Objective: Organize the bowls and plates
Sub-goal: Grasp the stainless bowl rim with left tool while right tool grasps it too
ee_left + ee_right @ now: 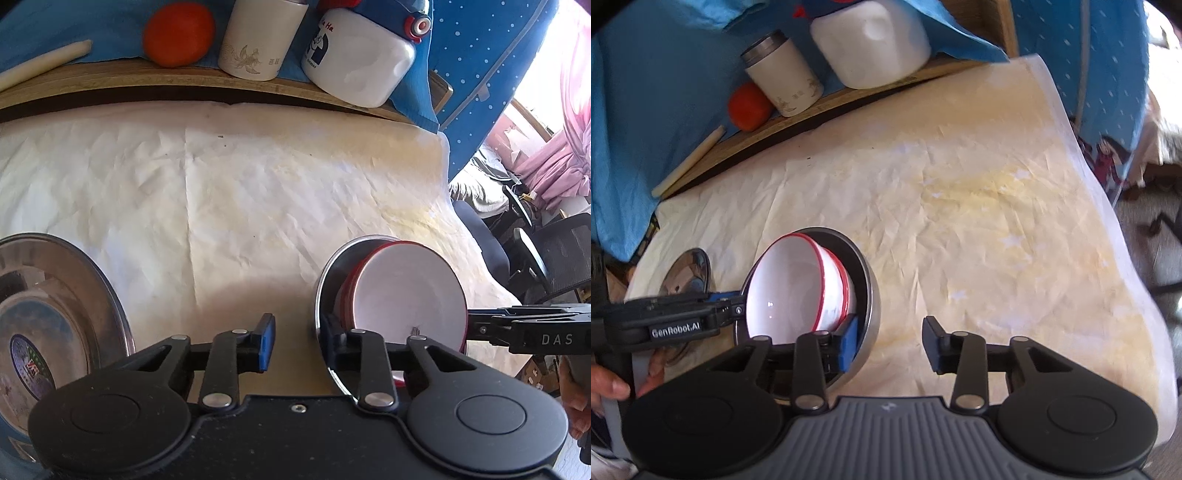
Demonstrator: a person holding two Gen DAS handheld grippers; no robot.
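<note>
A white bowl with a red rim (406, 291) (798, 284) sits nested in a steel bowl (327, 284) (866, 295) on the white paper-covered table. My left gripper (299, 343) (737, 308) is open, its right finger inside the steel bowl's rim and its left finger outside. My right gripper (894, 345) (476, 326) is open on the opposite side, its blue left pad (849, 343) inside the steel rim beside the white bowl. A steel plate (55, 314) (689, 273) with a printed sticker lies to the left.
A wooden shelf (147, 75) at the back holds an orange fruit (179, 33) (750, 107), a white canister (258, 40) (783, 77), a white jug (358, 55) (870, 40) and a pale stick (44, 62). The table's right edge (1108, 206) drops toward chairs.
</note>
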